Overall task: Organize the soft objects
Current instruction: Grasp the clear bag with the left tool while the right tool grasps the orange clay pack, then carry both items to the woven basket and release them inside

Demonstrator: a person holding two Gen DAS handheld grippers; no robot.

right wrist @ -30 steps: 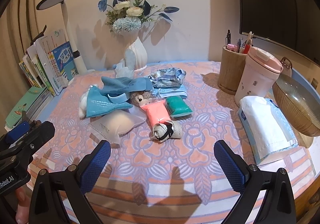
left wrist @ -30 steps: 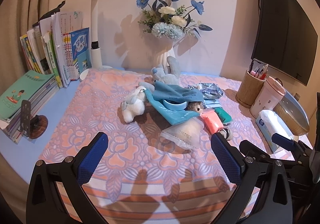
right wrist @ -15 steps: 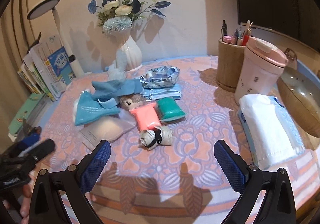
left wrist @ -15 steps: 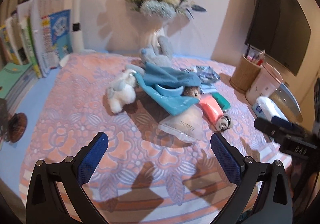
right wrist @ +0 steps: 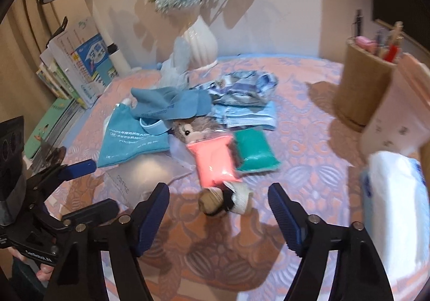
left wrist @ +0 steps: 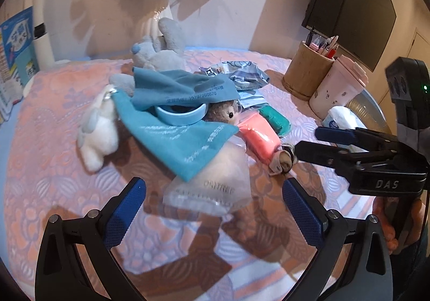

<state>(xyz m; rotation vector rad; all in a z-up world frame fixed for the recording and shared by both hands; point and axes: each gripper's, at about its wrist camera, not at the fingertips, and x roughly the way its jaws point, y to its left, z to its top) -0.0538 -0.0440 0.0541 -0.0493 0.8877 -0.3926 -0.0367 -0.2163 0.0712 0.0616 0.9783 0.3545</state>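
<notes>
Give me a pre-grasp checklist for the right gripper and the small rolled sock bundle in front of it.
1. Rolled sock bundle lies ahead of the right gripper, in line with its gap: ok.
2. Jaws closing with nothing between them yet; pads not on the bundle: not ok.
3. Bundle clear of neighbours: not ok, the pink packet touches its far end.
4. Left gripper open, empty, over the clear pouch: ok.
5. The two grippers apart: ok.
6. Drop-off spot for the bundle: cannot tell.
</notes>
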